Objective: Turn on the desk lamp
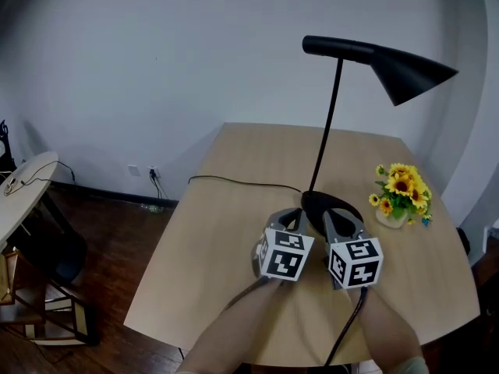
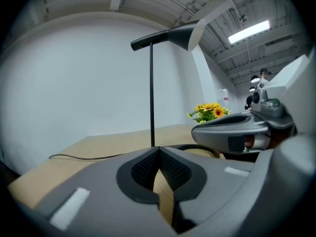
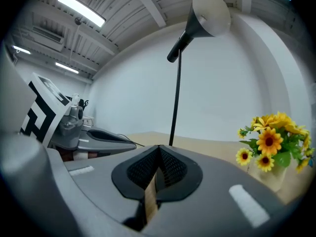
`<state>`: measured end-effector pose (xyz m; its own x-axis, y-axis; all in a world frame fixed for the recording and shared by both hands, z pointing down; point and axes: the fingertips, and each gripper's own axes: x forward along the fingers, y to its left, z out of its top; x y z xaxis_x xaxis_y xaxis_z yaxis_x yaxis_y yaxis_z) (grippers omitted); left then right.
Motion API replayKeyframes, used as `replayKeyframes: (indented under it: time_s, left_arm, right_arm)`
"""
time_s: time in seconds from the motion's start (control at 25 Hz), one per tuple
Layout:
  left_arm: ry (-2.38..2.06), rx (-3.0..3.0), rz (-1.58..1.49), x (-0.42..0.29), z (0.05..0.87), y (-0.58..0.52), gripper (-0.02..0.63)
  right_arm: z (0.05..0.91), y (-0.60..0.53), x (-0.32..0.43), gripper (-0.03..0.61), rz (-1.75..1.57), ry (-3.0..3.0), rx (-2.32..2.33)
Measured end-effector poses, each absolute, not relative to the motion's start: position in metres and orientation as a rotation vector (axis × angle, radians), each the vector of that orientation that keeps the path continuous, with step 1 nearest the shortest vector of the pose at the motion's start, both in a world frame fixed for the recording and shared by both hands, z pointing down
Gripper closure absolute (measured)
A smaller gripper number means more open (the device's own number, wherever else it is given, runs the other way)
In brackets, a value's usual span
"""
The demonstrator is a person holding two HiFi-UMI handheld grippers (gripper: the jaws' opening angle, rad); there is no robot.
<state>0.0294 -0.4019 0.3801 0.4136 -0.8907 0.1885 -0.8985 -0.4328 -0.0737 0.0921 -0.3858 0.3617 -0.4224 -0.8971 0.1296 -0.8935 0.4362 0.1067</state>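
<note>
The desk lamp [image 1: 327,123] stands unlit on the wooden table [image 1: 218,248]. Its round black base [image 1: 314,204] sits near the table's middle, and its thin pole rises nearly upright to a black shade [image 1: 405,72] that reaches out to the right. A black power cable [image 1: 234,181] runs left from the base across the tabletop. A small pot of sunflowers [image 1: 401,187] stands apart to the base's right.

Both grippers sit low and side by side, pointing at the lamp. The left gripper [image 2: 159,152] has its jaws brought together at the tips with nothing between them. The right gripper [image 3: 159,147] is the same, closed and empty.

In the head view, the right gripper's tips lie over the near edge of the base, while the left gripper's tips sit just beside the base's left rim. The right gripper is therefore judged the nearer one.

No view shows a switch, so its position on the base, cable or shade cannot be determined. The task appears not yet carried out.
</note>
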Motion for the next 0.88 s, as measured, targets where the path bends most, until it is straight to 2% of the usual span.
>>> replayKeyframes:
  time_s: [0.48, 0.88]
  left_arm:
    - [-1.600, 2.517, 0.204, 0.021, 0.383, -0.434, 0.617]
    - [-1.654, 2.536, 0.262, 0.014, 0.384, -0.436, 0.617]
  right_arm:
    - [0.345, -0.443, 0.103, 0.580, 0.023, -2.498, 1.618]
    - [0.386, -0.483, 0.091, 0.580, 0.112, -2.341, 1.343]
